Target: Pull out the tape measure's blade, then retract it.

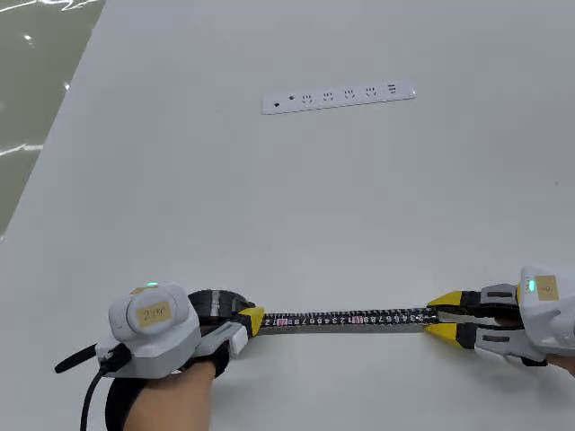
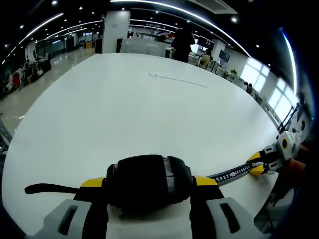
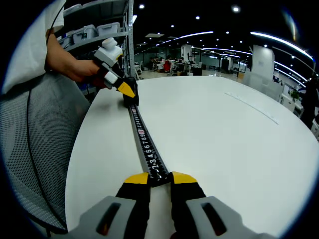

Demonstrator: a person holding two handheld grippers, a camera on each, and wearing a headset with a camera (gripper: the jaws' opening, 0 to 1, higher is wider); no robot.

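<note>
We're under bright, even overhead light: the white table [image 1: 359, 197] is nearly washed out in the head view, shadows faint and soft. Glare glints off the floor [image 1: 36, 72]. Ceiling strip lights [image 3: 271, 35] bow with heavy fisheye bending at both gripper views' edges. The tape measure [image 2: 149, 181] up close looks soft; the blade [image 3: 148, 149] numerals read crisp.

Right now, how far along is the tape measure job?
Pulling looks done: the blade lies stretched across the table. In hand: the left tongs clamp the black tape measure case, the right tongs pinch the blade's end. Left: retracting it; a long stretch is out.
</note>
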